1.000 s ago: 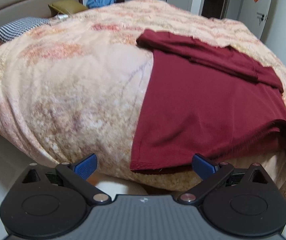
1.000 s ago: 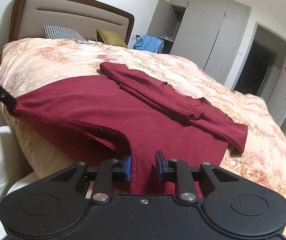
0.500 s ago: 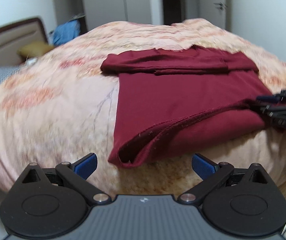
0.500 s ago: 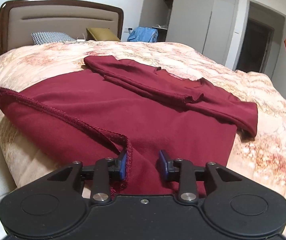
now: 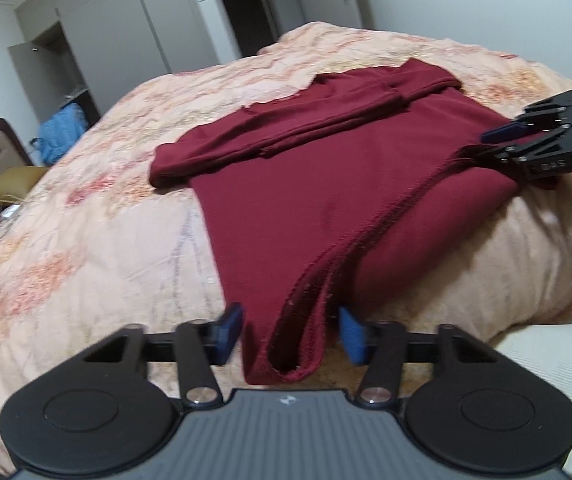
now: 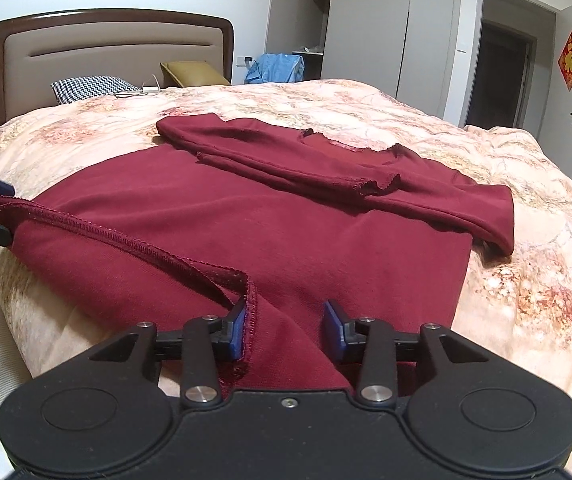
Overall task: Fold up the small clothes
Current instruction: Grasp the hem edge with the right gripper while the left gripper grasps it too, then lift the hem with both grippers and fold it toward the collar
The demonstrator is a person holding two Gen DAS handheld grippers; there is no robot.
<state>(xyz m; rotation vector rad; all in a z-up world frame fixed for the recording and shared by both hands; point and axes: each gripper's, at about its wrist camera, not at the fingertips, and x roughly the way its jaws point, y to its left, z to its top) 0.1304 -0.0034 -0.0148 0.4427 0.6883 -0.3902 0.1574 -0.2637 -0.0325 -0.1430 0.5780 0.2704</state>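
Since a second earlier the left gripper (image 5: 290,334) had rolled and come up to the near corner of the dark red shirt (image 5: 326,184), where before its jaws stood wide with nothing between them; now they were closing, the doubled hem corner lying between the blue pads (image 5: 352,336) with gaps on both sides, not yet pinched. Right gripper (image 6: 284,330) sat at the other hem corner, jaws opening, cloth between them; the hem edge lay against the left-side pad (image 6: 238,332) while the other pad stood clear of a firm press, so no grip could be confirmed. Shirt lay spread on the peach floral bedspread (image 6: 406,120) at the near edge of the bed, sleeves folded across the chest, bottom hem lifted in a ridge running between the two grippers. Headboard (image 6: 106,48), checked pillow (image 6: 94,87) and olive cushion (image 6: 194,74) stood at the far end, a blue garment (image 6: 280,68) near the open wardrobe (image 6: 366,20)
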